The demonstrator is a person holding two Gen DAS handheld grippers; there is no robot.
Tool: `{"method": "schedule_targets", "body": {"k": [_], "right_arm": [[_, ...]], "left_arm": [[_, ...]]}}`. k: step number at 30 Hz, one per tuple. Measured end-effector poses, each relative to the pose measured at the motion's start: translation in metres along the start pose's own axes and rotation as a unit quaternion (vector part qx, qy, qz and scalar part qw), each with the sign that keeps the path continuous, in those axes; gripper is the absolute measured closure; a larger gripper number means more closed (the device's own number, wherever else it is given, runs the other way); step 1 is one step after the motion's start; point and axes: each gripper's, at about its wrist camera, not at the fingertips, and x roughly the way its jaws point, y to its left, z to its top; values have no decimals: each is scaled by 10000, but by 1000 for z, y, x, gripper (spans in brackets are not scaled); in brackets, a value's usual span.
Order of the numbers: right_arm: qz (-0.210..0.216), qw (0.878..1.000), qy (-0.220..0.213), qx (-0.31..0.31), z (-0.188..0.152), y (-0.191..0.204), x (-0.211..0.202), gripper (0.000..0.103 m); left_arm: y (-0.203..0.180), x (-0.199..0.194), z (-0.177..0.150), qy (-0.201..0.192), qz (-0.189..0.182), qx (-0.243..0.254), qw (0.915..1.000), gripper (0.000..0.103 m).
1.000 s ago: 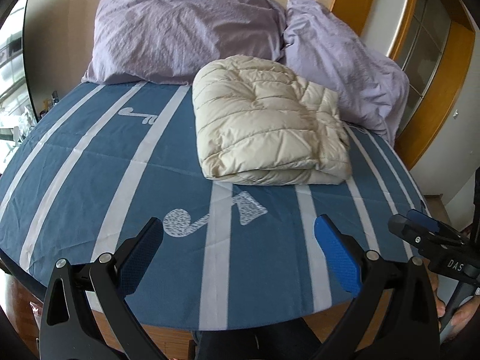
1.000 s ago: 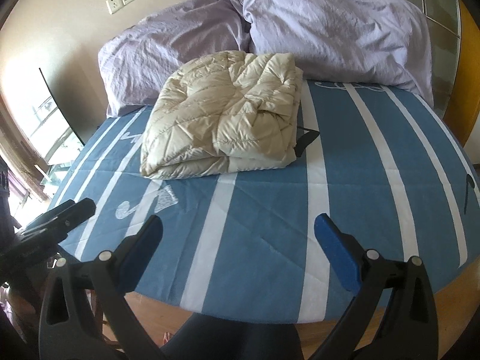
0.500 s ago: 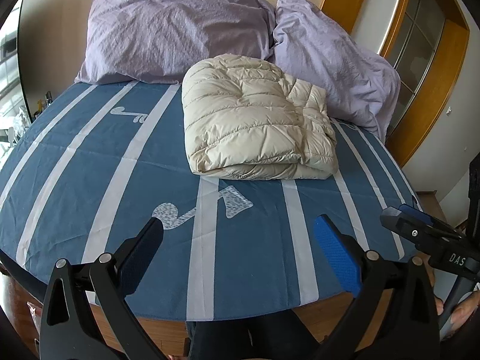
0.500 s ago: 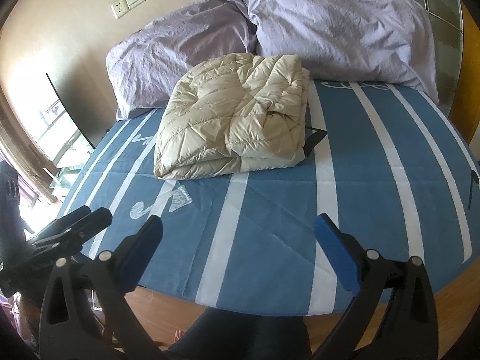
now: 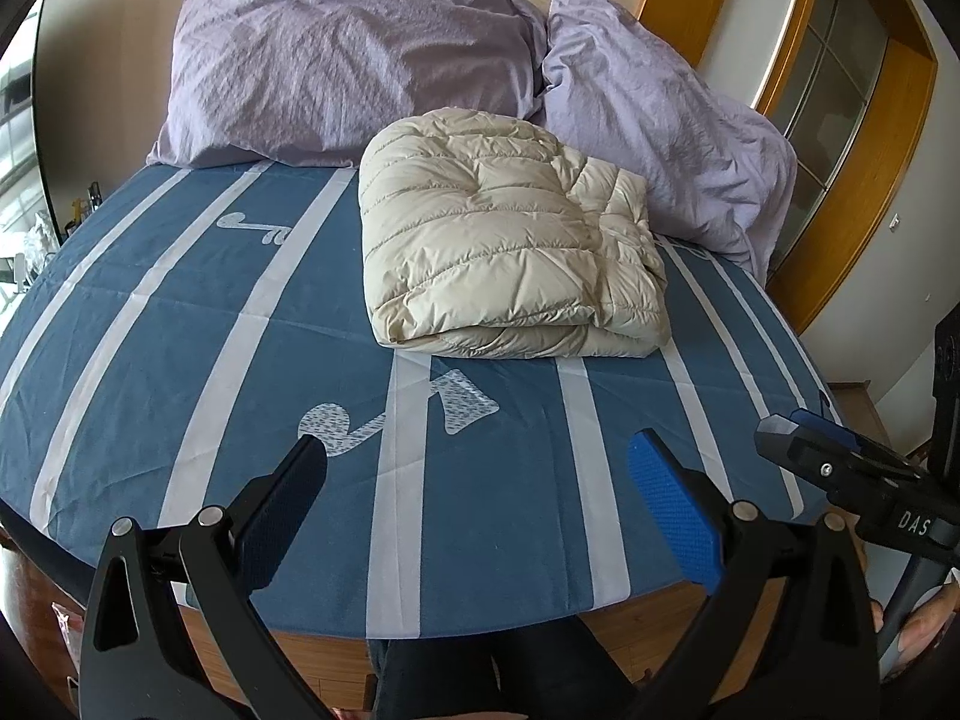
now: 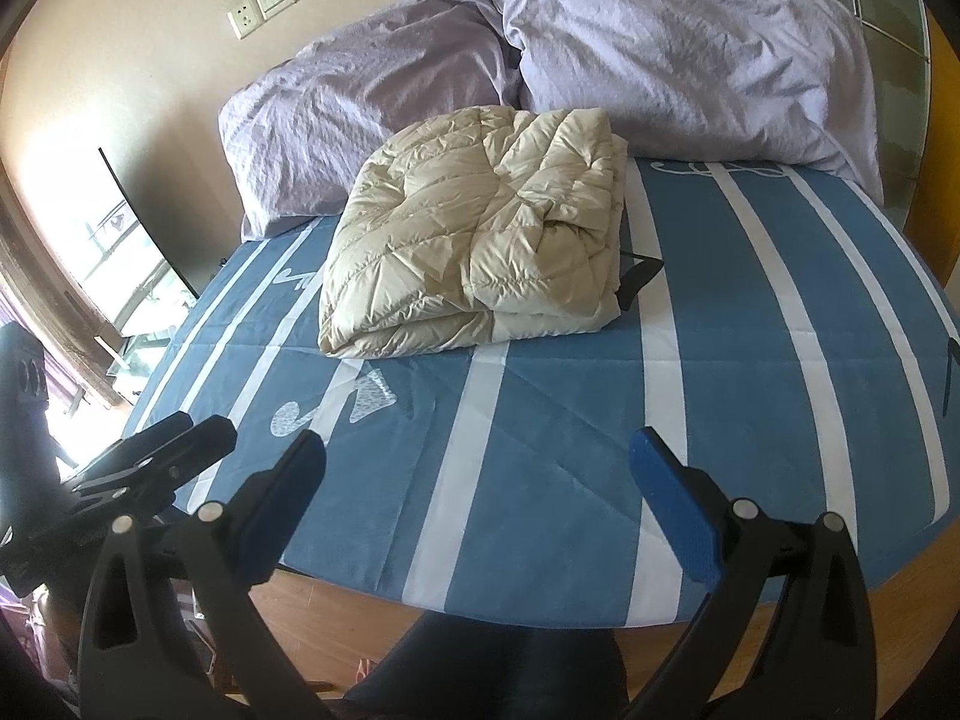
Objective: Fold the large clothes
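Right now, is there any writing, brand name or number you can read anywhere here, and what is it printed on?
"DAS" in white letters on the black body of the right gripper, cut off by the edge of the left view.
The bedspread carries white music-note signs, no words.
Nothing readable on the folded jacket or the wall switch.

Left gripper (image 5: 477, 480) is held level, jaws wide apart, nothing btw. the pads. Right gripper (image 6: 477, 480) has same pose, also spread wide and empty. Both are side by side, each seen at the edge of the other's view.
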Motion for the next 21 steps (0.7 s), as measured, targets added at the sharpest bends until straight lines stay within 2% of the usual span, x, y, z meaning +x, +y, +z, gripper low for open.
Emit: {"method": "schedule_targets", "body": {"k": [21], "right_arm": [[39, 9999, 71, 70, 0, -1, 10, 2]], "left_arm": [[-3, 7, 1, 72, -41, 5, 10000, 1]]}}
